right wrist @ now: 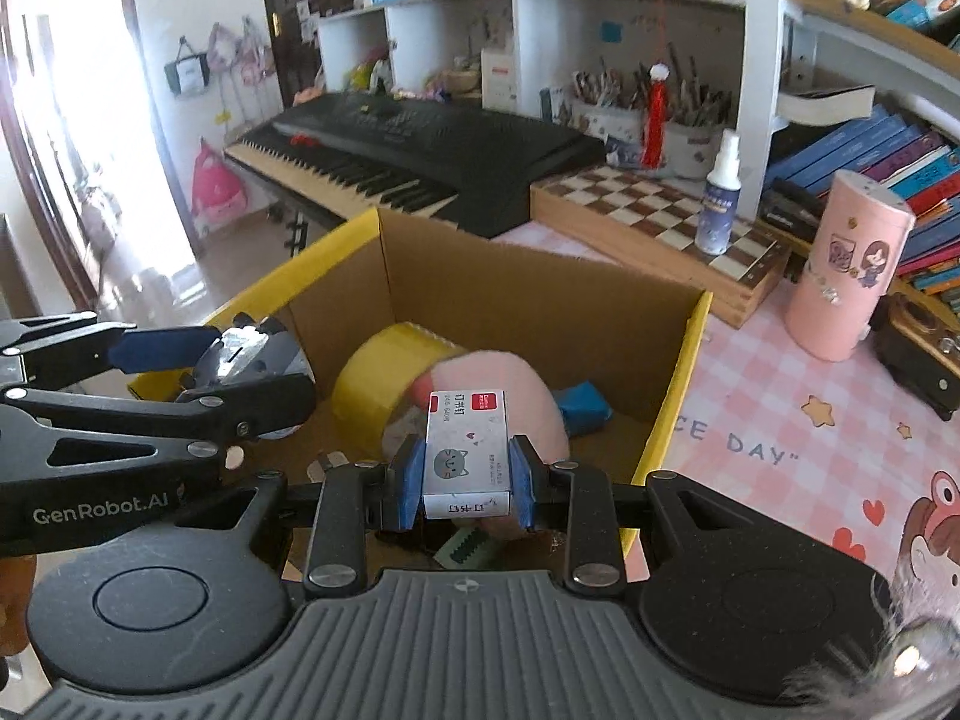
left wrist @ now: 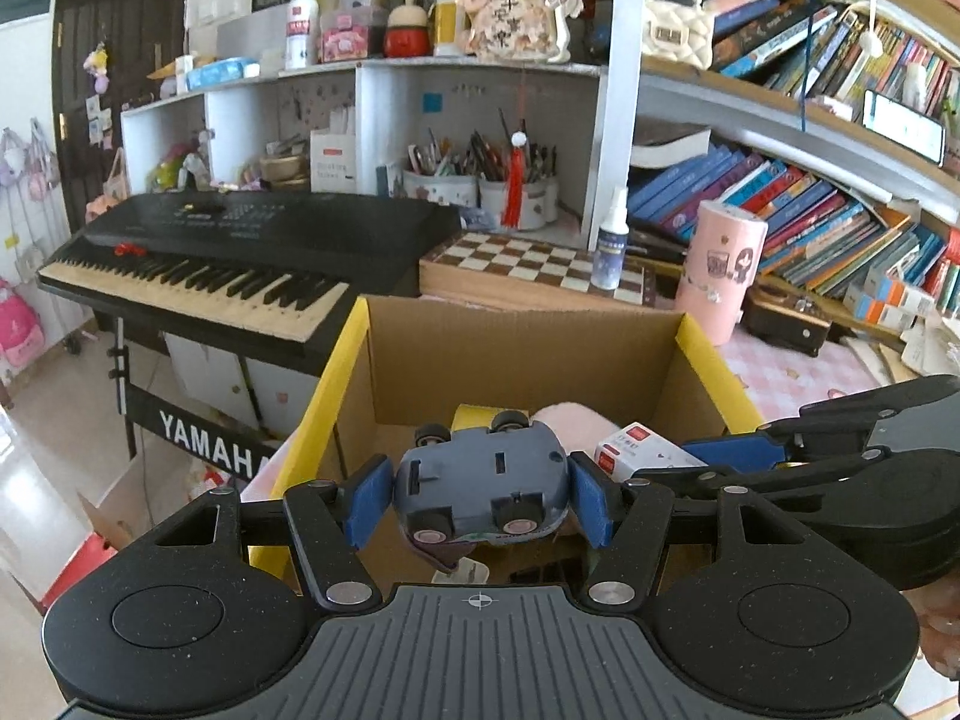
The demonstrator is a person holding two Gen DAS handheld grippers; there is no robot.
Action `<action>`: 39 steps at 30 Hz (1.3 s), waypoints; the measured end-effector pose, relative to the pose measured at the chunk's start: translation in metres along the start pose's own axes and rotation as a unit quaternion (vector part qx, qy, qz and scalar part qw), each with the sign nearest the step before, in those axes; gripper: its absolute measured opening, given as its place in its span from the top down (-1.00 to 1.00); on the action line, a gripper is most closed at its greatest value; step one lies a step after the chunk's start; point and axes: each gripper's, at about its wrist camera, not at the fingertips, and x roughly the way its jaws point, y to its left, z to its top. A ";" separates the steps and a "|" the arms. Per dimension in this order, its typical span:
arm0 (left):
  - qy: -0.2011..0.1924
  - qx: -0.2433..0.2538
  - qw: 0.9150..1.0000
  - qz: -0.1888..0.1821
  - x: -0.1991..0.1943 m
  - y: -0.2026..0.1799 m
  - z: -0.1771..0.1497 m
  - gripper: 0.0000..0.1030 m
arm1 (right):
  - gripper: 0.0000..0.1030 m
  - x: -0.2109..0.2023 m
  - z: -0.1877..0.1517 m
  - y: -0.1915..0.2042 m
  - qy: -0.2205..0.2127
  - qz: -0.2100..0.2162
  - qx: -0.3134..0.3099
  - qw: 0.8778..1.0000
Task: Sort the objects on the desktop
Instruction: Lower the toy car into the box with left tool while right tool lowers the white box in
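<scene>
My left gripper [left wrist: 477, 495] is shut on a blue-grey toy car [left wrist: 483, 483], held belly-up over the cardboard box [left wrist: 528, 354]. The right gripper [right wrist: 467, 477] is shut on a small white staple box [right wrist: 467, 450] with a cat drawing, above the same cardboard box [right wrist: 540, 294]. Inside the box lie a yellow tape roll [right wrist: 384, 378], a pink plush thing [right wrist: 540, 396] and a blue object [right wrist: 579, 405]. In the right wrist view the left gripper [right wrist: 198, 360] with the car [right wrist: 252, 357] shows at the left. In the left wrist view the staple box [left wrist: 642, 450] shows at the right.
A pink cylinder [right wrist: 846, 270], a spray bottle [right wrist: 717, 204] and a chessboard [right wrist: 660, 216] stand behind the box on the pink desk mat [right wrist: 780, 420]. A black keyboard [left wrist: 240, 252] sits to the left. Shelves of books [left wrist: 810, 210] fill the right.
</scene>
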 end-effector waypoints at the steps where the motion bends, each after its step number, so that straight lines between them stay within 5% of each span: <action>1: 0.003 0.000 1.000 0.001 0.002 0.000 0.000 -0.21 | 0.46 0.002 0.000 -0.001 0.004 0.002 -0.002 1.000; 23: 0.044 0.021 0.999 0.017 0.023 -0.007 -0.011 -0.21 | 0.46 0.023 0.001 0.003 0.039 0.002 -0.098 0.994; 39: 0.034 0.021 0.999 0.026 0.013 -0.010 -0.012 -0.22 | 0.46 0.021 0.000 0.004 0.038 -0.001 -0.101 0.994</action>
